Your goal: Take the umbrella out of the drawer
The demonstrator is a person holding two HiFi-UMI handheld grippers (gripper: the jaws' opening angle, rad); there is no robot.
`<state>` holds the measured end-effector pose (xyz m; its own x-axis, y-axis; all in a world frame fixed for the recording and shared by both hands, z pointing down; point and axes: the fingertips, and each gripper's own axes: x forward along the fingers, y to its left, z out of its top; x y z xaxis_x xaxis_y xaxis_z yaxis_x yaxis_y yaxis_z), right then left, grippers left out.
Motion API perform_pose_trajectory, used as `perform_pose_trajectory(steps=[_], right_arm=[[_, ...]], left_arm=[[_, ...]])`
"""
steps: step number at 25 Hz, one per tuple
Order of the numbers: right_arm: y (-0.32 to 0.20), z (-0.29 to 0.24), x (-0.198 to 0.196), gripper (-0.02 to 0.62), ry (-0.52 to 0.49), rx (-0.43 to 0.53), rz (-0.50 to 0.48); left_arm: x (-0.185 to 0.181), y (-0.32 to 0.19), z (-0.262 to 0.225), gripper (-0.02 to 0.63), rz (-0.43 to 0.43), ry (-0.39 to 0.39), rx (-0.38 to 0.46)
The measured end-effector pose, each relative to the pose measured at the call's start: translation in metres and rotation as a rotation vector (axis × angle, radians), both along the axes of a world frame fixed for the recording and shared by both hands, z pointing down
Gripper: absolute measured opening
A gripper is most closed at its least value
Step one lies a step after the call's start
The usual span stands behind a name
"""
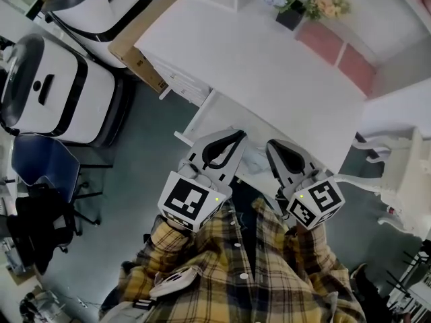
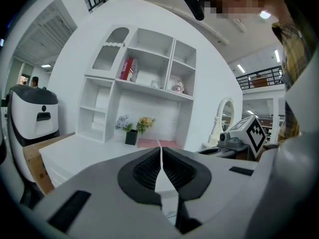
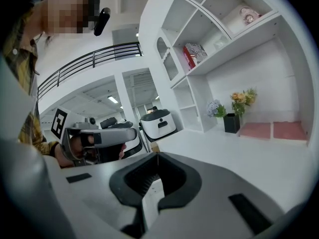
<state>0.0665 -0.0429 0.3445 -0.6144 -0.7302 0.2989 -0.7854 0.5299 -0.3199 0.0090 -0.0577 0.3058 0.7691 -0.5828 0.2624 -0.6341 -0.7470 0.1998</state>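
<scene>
No umbrella shows in any view. The white desk (image 1: 269, 66) has shut drawer fronts (image 1: 176, 81) on its left side. A lower white ledge (image 1: 214, 116) juts out from its near edge; I cannot tell whether it is an open drawer. My left gripper (image 1: 237, 134) hangs over that ledge, its jaws shut with nothing between them (image 2: 161, 151). Beside it, my right gripper (image 1: 271, 143) is also shut and empty (image 3: 157, 156). Both point toward the desk, slightly downward. Each gripper appears in the other's view: the right gripper (image 2: 239, 136) and the left gripper (image 3: 99, 137).
A dark flower pot (image 1: 291, 12) and two pink mats (image 1: 337, 49) sit at the back of the desk, under a white shelf unit (image 2: 144, 83). Two white machines (image 1: 54, 93), a cardboard box (image 1: 138, 39) and a blue chair (image 1: 44, 163) stand left; a white chair (image 1: 404, 173) stands right.
</scene>
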Motion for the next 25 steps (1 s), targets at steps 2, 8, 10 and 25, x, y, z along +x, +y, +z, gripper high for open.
perform_pose_trajectory(steps=[2,8,10,25], right_arm=[[-0.007,0.0,0.003,0.017,0.001,-0.002,-0.011],[-0.021,0.004,0.007,0.017,0.011,-0.019,-0.049],[-0.025,0.005,0.007,0.017,0.013,-0.027,-0.058],[-0.05,-0.001,0.0,0.017,-0.005,-0.02,0.032]], left_arm=[[0.005,-0.007,0.001,0.031,0.002,-0.003,-0.007],[0.014,-0.024,0.003,0.031,0.0,-0.008,-0.024],[0.017,-0.028,0.003,0.031,0.006,-0.008,-0.027],[0.018,-0.055,-0.002,0.031,0.094,0.007,-0.019]])
